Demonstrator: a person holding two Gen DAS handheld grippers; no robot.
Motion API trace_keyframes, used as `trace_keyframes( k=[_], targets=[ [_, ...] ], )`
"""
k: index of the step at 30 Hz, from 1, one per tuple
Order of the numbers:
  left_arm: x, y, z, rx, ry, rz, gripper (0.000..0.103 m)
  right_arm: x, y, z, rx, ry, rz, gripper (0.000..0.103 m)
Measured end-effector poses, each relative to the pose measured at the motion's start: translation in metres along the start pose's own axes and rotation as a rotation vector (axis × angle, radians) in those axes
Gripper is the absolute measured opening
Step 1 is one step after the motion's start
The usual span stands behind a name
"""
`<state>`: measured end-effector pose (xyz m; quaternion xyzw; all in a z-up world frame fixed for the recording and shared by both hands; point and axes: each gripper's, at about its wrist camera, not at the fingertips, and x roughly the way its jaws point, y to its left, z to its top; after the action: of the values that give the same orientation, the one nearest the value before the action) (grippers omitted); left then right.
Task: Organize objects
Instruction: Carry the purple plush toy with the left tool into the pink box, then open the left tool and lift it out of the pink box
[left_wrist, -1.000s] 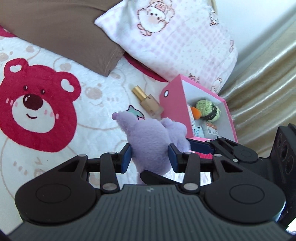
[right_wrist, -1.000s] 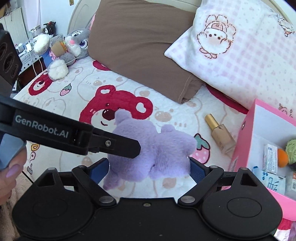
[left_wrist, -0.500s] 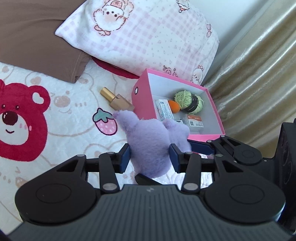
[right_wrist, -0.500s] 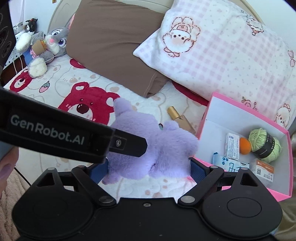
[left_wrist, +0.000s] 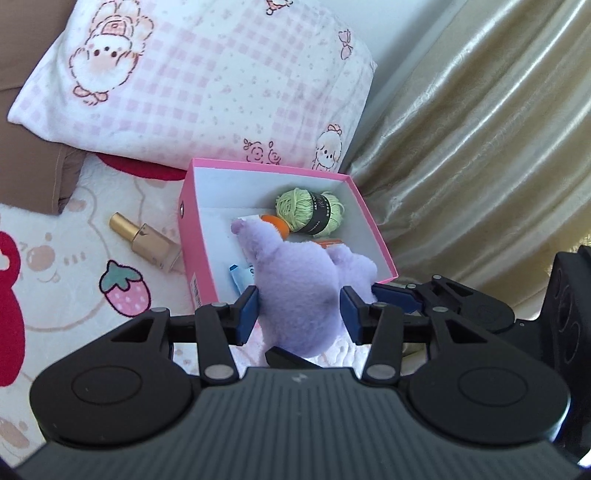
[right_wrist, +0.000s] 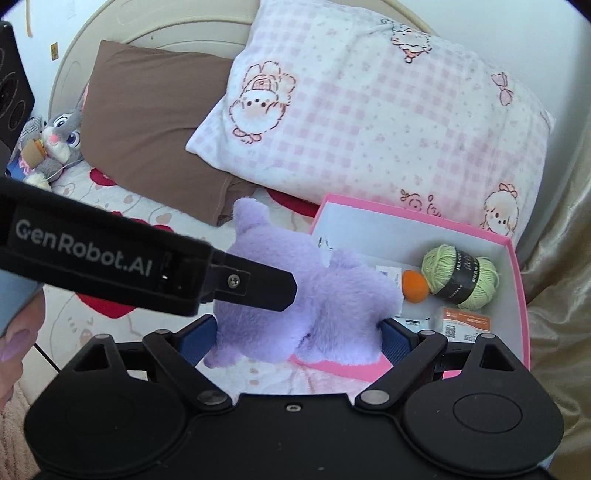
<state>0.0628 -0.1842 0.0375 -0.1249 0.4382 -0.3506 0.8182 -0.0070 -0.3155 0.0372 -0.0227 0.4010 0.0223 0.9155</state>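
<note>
Brown pillow (right_wrist: 147, 122): far left, against the headboard, a grey rabbit toy (right_wrist: 55, 142) beside it.

Perfume bottle (left_wrist: 146, 242): gold cap, lying on the bear-print bedspread (left_wrist: 55, 266) just beside the box's left wall. Glass by the look of it; likely fragile and slick.

Purple plush toy (left_wrist: 299, 291): held in the air over the near edge of the pink box (left_wrist: 188, 236), partly above its interior. Left gripper (left_wrist: 297, 315) has its blue pads pressed into the toy's body; right gripper (right_wrist: 295, 338) is clamped on the same toy across its wider lower part. Judged light, soft, compressible, not slippery; a grip through the thick middle should hold best, since limbs and ears would flop.

Box contents: orange ball (right_wrist: 415, 286), green yarn skein (right_wrist: 461, 277), small cartons.

Checked pink pillow (right_wrist: 388, 110): behind the box.

Gold curtain (left_wrist: 480, 147): far right.
</note>
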Motion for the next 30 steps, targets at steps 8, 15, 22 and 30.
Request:
trace_keyframes(
  k=[8, 15, 22, 30],
  targets=[
    [0.062, -0.002, 0.032, -0.041, 0.057, -0.027, 0.045, 0.026, -0.055, 0.007, 0.077, -0.010, -0.026, 0.091],
    [0.117, 0.004, 0.036, -0.079, 0.098, 0.004, 0.045, 0.067, -0.101, 0.010, 0.130, 0.052, 0.043, 0.092],
    [0.157, 0.017, 0.031, -0.120, 0.146, 0.021, 0.045, 0.103, -0.126, -0.001, 0.205, 0.103, 0.084, 0.092],
    [0.189, 0.016, 0.027, -0.101, 0.182, 0.066, 0.045, 0.131, -0.142, -0.012, 0.238, 0.150, 0.076, 0.091]
  ],
)
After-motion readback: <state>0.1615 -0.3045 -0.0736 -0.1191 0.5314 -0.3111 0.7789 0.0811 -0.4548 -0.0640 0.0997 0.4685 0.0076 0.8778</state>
